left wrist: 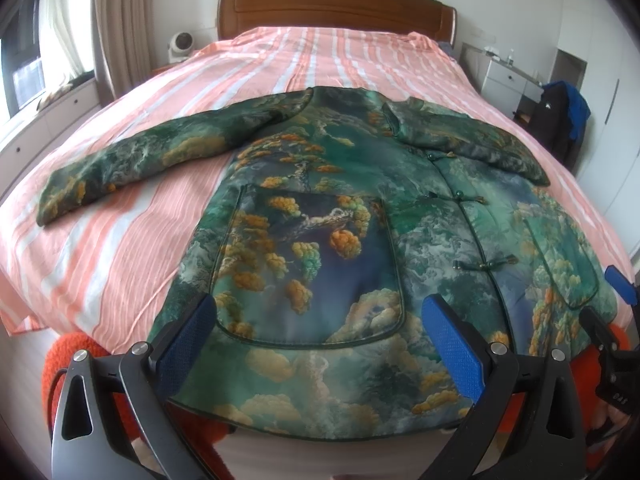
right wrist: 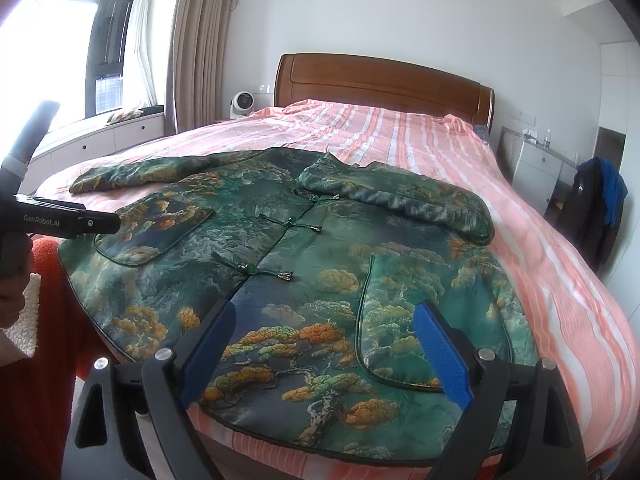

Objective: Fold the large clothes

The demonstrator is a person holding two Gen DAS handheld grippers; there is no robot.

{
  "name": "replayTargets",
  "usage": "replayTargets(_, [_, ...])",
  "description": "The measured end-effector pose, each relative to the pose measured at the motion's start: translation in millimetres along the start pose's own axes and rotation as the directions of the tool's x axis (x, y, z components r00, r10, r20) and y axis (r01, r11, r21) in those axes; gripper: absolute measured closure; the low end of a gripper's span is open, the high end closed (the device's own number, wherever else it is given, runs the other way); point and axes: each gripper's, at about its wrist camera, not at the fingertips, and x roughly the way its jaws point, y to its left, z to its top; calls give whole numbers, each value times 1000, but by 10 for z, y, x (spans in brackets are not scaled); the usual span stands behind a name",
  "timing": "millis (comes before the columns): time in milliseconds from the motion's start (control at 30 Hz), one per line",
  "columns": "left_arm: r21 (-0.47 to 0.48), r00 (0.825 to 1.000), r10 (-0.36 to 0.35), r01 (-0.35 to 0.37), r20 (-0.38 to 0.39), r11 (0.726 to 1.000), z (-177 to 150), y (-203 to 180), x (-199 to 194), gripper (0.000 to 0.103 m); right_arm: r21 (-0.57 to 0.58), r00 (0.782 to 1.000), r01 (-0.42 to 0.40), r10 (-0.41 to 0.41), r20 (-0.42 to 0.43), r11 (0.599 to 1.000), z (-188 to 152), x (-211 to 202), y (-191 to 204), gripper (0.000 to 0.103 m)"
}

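A green padded jacket (left wrist: 320,200) with orange pine and cloud print lies front up on the bed, its knot buttons fastened. One sleeve (left wrist: 120,168) stretches out to the left. The other sleeve (right wrist: 400,200) lies slanted at the right. My left gripper (left wrist: 320,344) is open just above the hem beside the left pocket, nothing between its blue pads. My right gripper (right wrist: 326,356) is open over the right pocket (right wrist: 420,320) near the hem. It also shows at the right edge of the left wrist view (left wrist: 612,312).
The bed (left wrist: 120,248) has a pink and white striped sheet and a wooden headboard (left wrist: 336,12). A white fan (left wrist: 180,44) stands at the head end. A chair with dark and blue clothes (right wrist: 600,208) is on the right. An orange sleeve (right wrist: 52,288) shows.
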Motion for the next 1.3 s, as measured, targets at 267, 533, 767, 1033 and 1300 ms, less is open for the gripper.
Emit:
replayTargets(267, [-13,1000,9,-9,-29,1000,17,60,53,1,0,1000,-2,2,2,1000,2,-2,9,13])
replayTargets(533, [-269,998,-62,65,20,961,593,1019,-12,1,5,1000,0,0,16,1000,16,-32,-14,13])
replayTargets(767, [-612,999,-35,25,-5,790,857,2707,450,1,16,1000,3,-3,6,1000,20,-3,-22,13])
replayTargets(1033, [-871,1000,-11,-8,-16,491,597,3672,1103,1,-46,999,-13,12,-33,999,5,80,162,13])
replayTargets(1300, [-805,975,223,-135,-4,578,1100,3512,789,91,-59,998,-43,40,-56,997,-33,168,236,13])
